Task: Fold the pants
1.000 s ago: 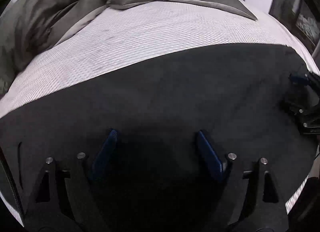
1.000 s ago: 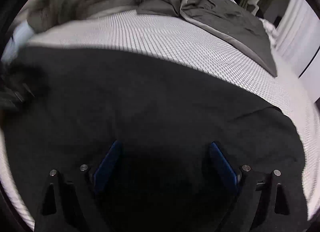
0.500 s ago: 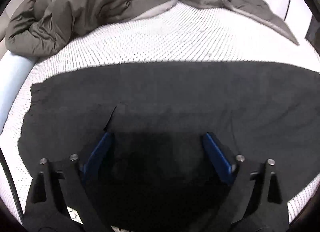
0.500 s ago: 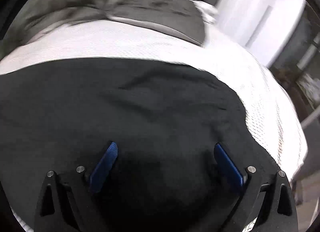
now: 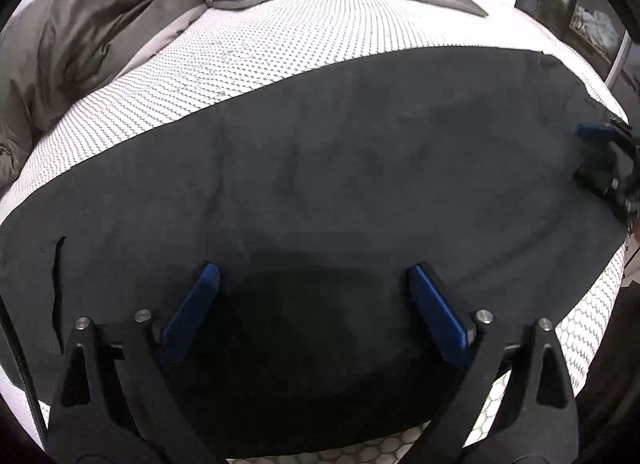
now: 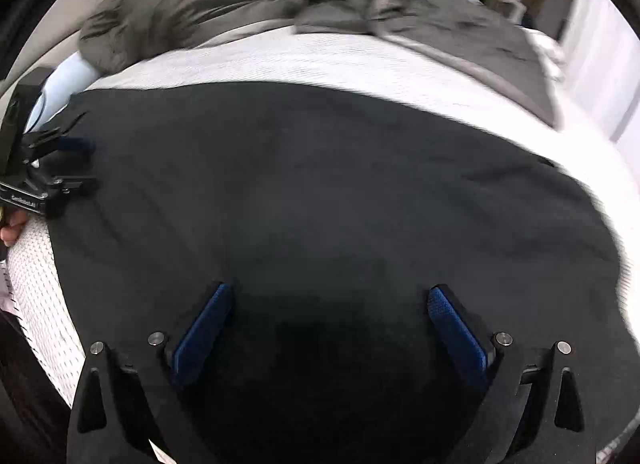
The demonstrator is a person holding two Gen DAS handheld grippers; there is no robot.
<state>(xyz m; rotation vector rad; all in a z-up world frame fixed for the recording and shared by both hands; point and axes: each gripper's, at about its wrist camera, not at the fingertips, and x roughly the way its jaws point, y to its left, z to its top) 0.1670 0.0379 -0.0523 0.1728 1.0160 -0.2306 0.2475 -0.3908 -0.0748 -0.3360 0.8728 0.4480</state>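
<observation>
1. Already the flat black fabric pants lie spread across the white dotted-knit bed mattress, apparently folded lengthwise; cross folds look left to do.
2. Left hand-held gripper hangs over the pants' near edge at 6 o'clock, jaws opening wide, holding nothing.
3. Right hand-held gripper likewise stands wide and empty above the cloth.
</observation>
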